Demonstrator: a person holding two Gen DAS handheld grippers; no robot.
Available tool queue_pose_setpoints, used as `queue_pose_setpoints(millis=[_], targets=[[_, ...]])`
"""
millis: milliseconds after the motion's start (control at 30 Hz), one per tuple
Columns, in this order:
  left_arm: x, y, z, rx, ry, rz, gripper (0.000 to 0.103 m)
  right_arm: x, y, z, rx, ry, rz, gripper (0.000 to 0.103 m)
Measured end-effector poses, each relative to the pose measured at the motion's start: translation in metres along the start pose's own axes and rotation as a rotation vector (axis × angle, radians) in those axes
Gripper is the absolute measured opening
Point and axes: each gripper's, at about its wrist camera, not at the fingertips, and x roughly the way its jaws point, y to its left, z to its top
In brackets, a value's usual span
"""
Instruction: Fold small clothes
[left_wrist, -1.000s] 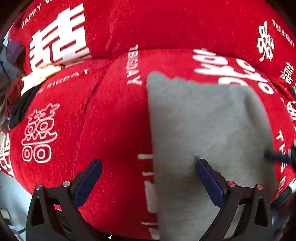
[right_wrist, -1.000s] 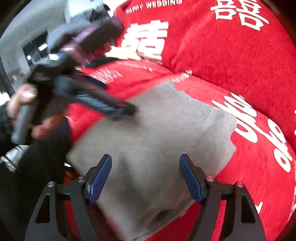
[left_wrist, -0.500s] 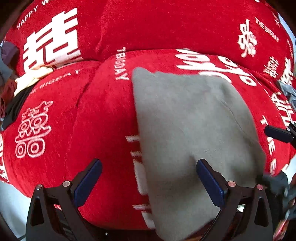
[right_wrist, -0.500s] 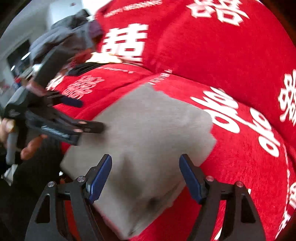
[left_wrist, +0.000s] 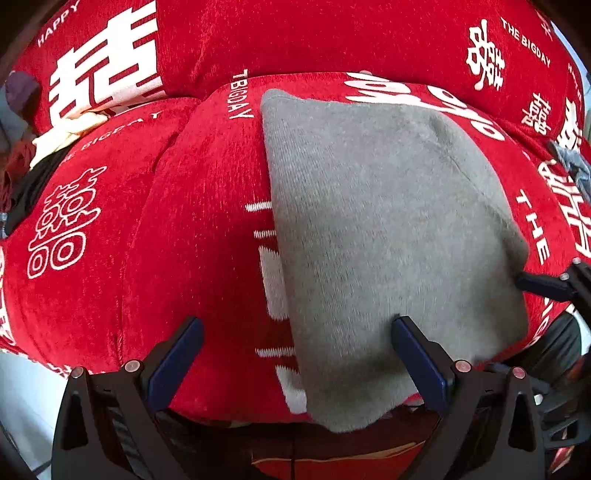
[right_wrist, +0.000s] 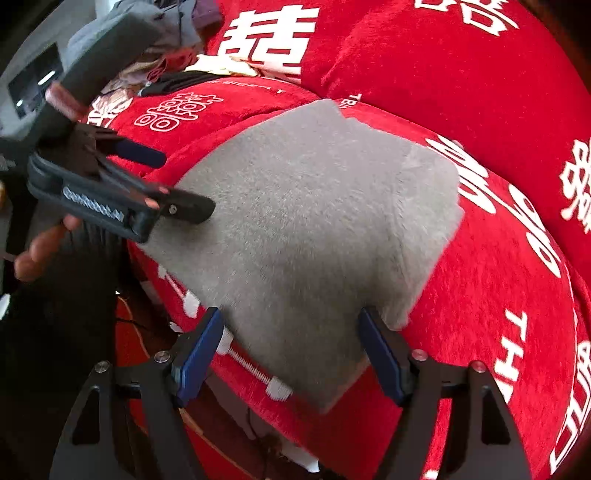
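Note:
A grey folded garment (left_wrist: 388, 229) (right_wrist: 314, 221) lies flat on the red sofa seat (left_wrist: 177, 236) (right_wrist: 498, 295), its near end hanging slightly over the front edge. My left gripper (left_wrist: 297, 332) (right_wrist: 181, 181) hovers open above the garment's near left edge, with nothing pinched. My right gripper (right_wrist: 291, 325) is open too, its blue pads straddling the garment's near right corner without pressing on it. One right fingertip (left_wrist: 543, 286) shows at the right edge of the left wrist view.
Red back cushions (left_wrist: 295, 40) (right_wrist: 461, 74) with white lettering rise behind the seat. A pile of loose clothes (left_wrist: 26, 147) (right_wrist: 166, 62) lies at the sofa's left end. A person's hand (right_wrist: 40, 251) holds the left gripper. Dark floor lies below the seat front.
Both grippers have drawn back level from the grey garment toward the sofa's front edge, and the left gripper has moved off its top. The garment lies still, and both stay open.

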Motion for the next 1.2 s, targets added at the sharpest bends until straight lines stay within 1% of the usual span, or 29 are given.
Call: queue_pose_setpoints(millis=[67,100,200,267,367,467,567,600,700,733,767,800,933,1200], targets=[[-0.003,0.000,-0.001,-0.007,0.001,-0.003,0.102,-0.006,-0.002,0.002,0.014,0.034,-0.085,0.078],[-0.005,-0.001,-0.001,-0.010,0.001,-0.005,0.102,-0.008,-0.004,0.004,0.030,0.051,-0.114,0.078],[-0.012,-0.003,0.001,-0.016,-0.008,0.000,0.102,-0.018,-0.015,0.013,0.112,0.078,-0.161,0.078],[-0.017,-0.004,0.003,-0.023,-0.023,0.017,0.102,-0.028,-0.022,0.021,0.178,0.064,-0.185,0.079],[-0.022,-0.005,0.005,-0.028,-0.038,0.042,0.102,-0.040,-0.027,0.033,0.239,0.021,-0.211,0.080],[-0.023,-0.006,0.005,-0.033,-0.055,0.060,0.102,-0.040,-0.023,0.038,0.261,0.012,-0.224,0.081],[-0.020,-0.007,0.003,-0.049,-0.056,0.104,0.102,-0.029,-0.021,0.037,0.271,0.046,-0.223,0.081],[-0.019,-0.007,0.003,-0.052,-0.050,0.099,0.102,-0.026,-0.021,0.036,0.276,0.057,-0.216,0.081],[-0.010,-0.005,0.002,-0.052,0.020,0.033,0.102,-0.018,-0.018,0.034,0.288,0.081,-0.191,0.081],[-0.008,-0.005,0.001,-0.053,0.030,0.031,0.102,-0.017,-0.017,0.034,0.286,0.082,-0.189,0.081],[-0.007,-0.006,0.001,-0.055,0.036,0.048,0.102,-0.017,-0.016,0.034,0.283,0.084,-0.188,0.081],[-0.007,-0.007,0.000,-0.057,0.035,0.062,0.102,-0.016,-0.015,0.034,0.281,0.085,-0.190,0.081],[-0.010,-0.009,-0.001,-0.065,0.020,0.065,0.102,-0.016,-0.014,0.034,0.283,0.087,-0.199,0.081],[-0.017,-0.010,0.003,-0.048,-0.026,0.085,0.102,-0.015,-0.019,0.034,0.289,0.094,-0.199,0.081]])
